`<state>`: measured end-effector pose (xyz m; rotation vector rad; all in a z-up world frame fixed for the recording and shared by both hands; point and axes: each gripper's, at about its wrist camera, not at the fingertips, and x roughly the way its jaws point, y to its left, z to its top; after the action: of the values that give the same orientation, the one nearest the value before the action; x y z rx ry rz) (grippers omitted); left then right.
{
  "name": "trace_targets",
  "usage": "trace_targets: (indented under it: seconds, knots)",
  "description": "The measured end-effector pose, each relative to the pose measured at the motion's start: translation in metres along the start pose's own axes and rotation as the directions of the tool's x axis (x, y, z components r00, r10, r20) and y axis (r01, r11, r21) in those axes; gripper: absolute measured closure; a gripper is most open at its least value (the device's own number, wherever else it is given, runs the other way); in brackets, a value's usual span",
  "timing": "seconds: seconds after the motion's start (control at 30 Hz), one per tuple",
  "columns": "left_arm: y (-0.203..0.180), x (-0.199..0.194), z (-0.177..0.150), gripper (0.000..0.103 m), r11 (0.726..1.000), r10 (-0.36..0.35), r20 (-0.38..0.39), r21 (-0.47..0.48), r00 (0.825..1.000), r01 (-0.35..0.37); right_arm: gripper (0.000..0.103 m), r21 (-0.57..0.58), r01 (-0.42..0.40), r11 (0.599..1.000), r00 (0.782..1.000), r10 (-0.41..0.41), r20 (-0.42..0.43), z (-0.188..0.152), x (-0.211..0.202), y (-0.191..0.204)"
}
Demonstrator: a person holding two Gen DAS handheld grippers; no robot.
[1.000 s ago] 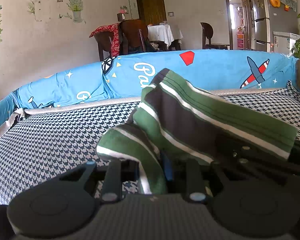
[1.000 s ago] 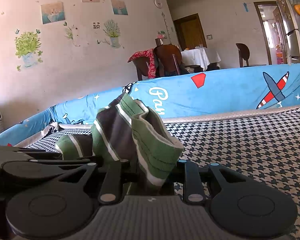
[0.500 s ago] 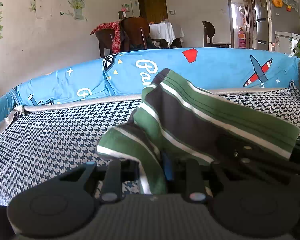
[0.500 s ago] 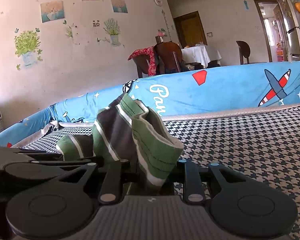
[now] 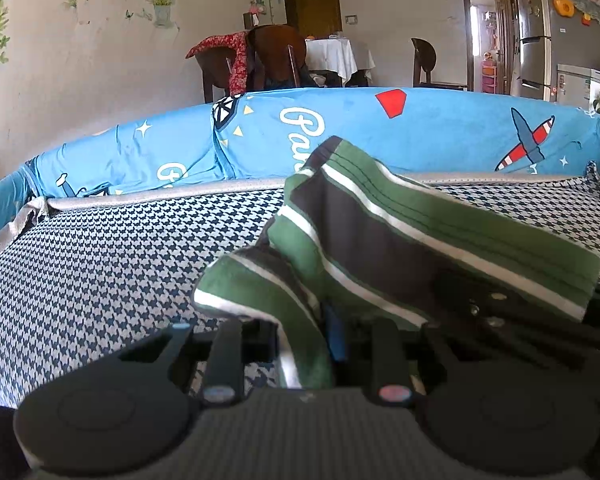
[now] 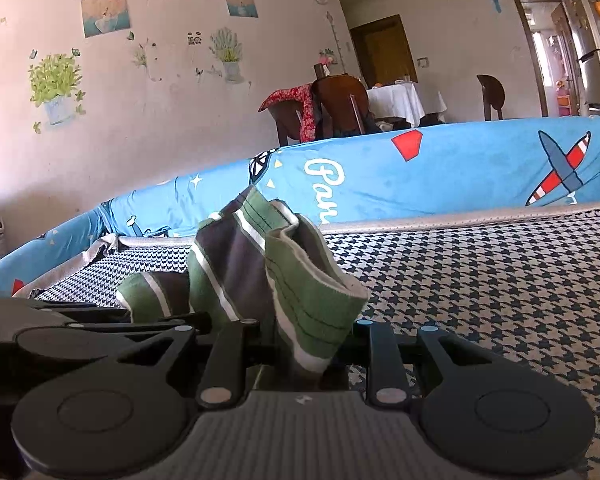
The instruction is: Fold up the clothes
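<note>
While it hung bunched between the two tools, the green, grey and white striped garment (image 5: pixel 380 248) was raised above the houndstooth surface (image 5: pixel 100 264). The left hand-held gripper (image 5: pixel 306 344) was clamped on a fold at six o'clock in its view; the right hand-held gripper (image 6: pixel 308 344) pinched another fold, with the cloth rising toward twelve o'clock. Beyond it, a blue cartoon-print cover (image 6: pixel 440 176) edged the surface from nine to three o'clock, and dining chairs (image 6: pixel 332 108) stood behind.
</note>
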<state>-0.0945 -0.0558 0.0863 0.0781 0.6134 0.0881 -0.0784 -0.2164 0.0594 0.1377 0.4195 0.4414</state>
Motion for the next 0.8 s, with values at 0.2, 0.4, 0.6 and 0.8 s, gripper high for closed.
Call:
trace_targets:
  seconds: [0.2, 0.4, 0.6, 0.8]
  knots:
    - [0.006, -0.001, 0.002, 0.08, 1.0, -0.002, 0.012, -0.016, 1.0, 0.002, 0.079, -0.008, -0.006, 1.0, 1.0, 0.006, 0.0, 0.005, 0.002, 0.002]
    - [0.013, 0.008, 0.01, 0.08, 1.0, 0.012, 0.021, -0.025, 1.0, -0.012, 0.079, -0.029, -0.021, 0.999, 1.0, 0.021, 0.005, 0.013, 0.011, 0.002]
    - [0.028, 0.022, 0.025, 0.08, 0.999, 0.028, 0.037, -0.036, 0.999, -0.027, 0.079, -0.004, -0.042, 0.999, 0.999, 0.042, -0.008, 0.026, 0.032, 0.007]
    - [0.037, 0.044, 0.039, 0.08, 0.999, 0.038, 0.038, -0.016, 0.999, -0.038, 0.079, 0.017, -0.052, 0.998, 0.998, 0.052, -0.016, 0.033, 0.054, 0.014]
